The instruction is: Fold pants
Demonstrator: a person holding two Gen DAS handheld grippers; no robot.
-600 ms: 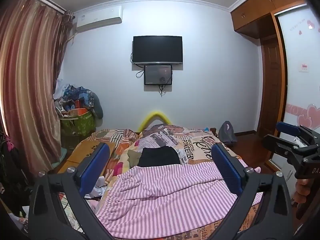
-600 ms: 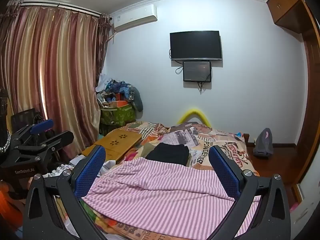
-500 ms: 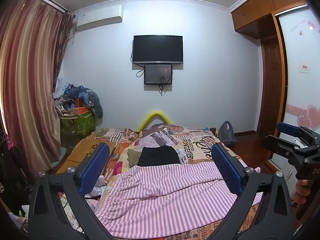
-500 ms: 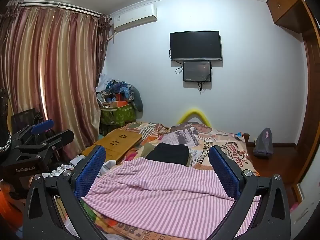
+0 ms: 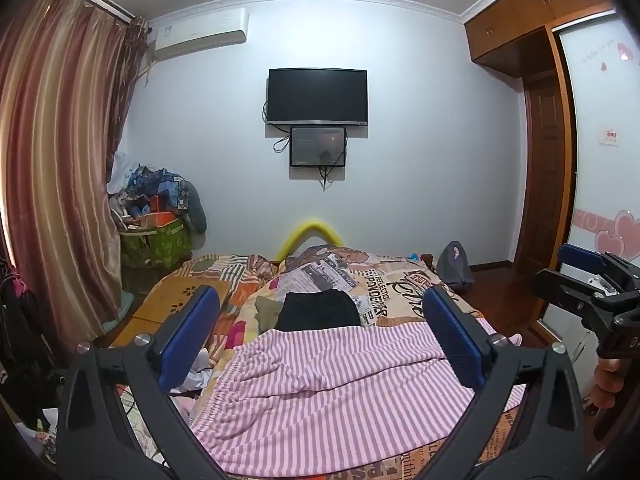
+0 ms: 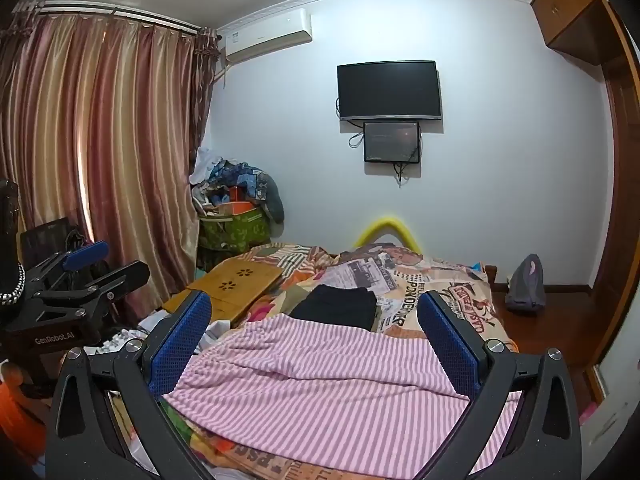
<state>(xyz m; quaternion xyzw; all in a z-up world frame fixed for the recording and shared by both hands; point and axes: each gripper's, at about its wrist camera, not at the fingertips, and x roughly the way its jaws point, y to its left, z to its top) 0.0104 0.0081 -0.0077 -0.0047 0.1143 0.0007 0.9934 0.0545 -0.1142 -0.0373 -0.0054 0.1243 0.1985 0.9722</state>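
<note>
- The striped pants (image 5: 340,392) lie spread across the near end of the bed (image 5: 400,284), partly rumpled, waistband toward the left.
- Both the left hand-held gripper (image 5: 320,340) and the right hand-held gripper (image 6: 314,338) hover above the pants, jaws wide apart, holding nothing.
- Risk: a pinch could catch the bedspread too, or only one fabric layer, skewing the fold.
- The leg ends are cut off at the frame edge; the black garment (image 5: 318,312) beyond might snag.
</note>
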